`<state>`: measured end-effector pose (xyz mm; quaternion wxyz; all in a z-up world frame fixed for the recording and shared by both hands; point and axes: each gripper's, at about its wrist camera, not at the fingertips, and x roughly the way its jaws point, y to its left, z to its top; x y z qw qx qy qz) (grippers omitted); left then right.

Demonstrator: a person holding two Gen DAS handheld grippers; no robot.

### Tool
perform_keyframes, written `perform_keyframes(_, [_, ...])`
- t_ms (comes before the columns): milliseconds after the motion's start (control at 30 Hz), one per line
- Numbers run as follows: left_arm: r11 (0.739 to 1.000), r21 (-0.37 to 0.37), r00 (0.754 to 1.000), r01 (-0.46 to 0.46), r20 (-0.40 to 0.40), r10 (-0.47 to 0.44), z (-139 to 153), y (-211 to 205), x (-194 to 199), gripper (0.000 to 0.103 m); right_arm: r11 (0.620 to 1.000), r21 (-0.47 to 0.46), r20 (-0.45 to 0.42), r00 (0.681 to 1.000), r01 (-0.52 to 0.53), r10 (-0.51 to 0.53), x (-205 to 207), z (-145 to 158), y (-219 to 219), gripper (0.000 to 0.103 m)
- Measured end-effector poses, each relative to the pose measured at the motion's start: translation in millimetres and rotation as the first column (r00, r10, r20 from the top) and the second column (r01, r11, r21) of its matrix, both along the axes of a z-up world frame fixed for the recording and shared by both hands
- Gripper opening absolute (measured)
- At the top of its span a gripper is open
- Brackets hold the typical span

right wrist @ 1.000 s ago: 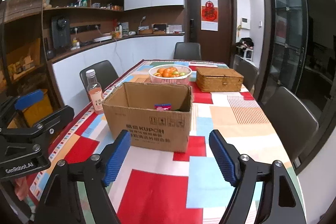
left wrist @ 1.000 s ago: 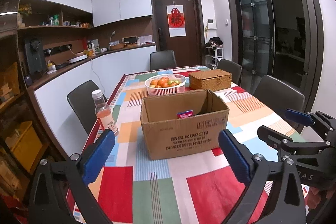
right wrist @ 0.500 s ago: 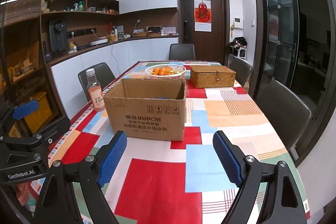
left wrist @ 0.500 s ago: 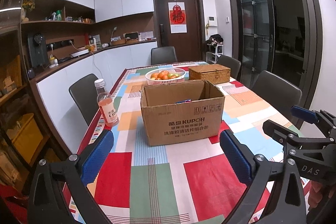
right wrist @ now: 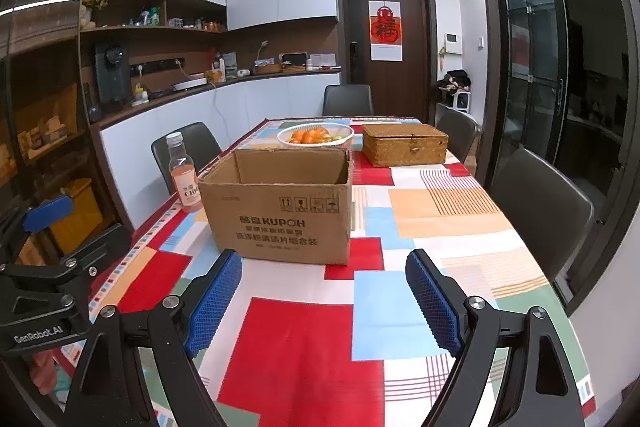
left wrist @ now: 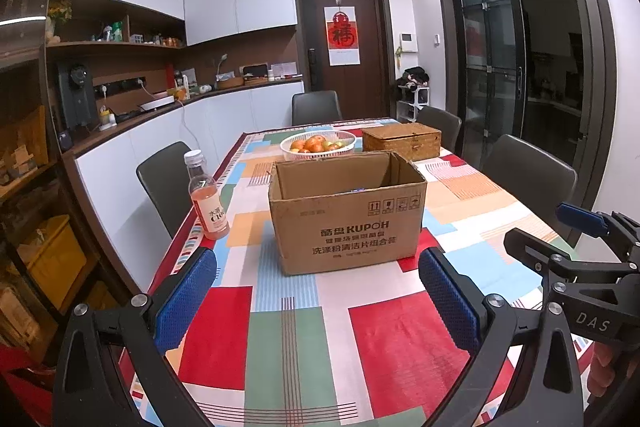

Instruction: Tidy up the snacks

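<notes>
Both views have drawn back and sunk since a second ago, so the cardboard box hides nearly all of its contents; only a blue sliver shows over its near wall, too small to identify; the box stands mid-counter, well ahead of both hand-held grippers; behind it the woven box is lidded; the white basket holds fruit; the pink bottle stands left of the box; left hand-held gripper spread, empty; right hand-held gripper likewise, having just widened.
</notes>
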<state>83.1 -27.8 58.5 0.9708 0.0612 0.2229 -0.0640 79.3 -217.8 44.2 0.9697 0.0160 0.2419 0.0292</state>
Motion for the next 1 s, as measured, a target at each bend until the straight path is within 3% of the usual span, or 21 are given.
perform_keyframes(1000, [0.999,-0.012,0.999,-0.03,-0.014,0.03,-8.9,-0.6,-6.1,0.103,1.0,-0.002,-0.013,1.0,0.002,-0.002,-2.9,-7.0,-0.5,0.085])
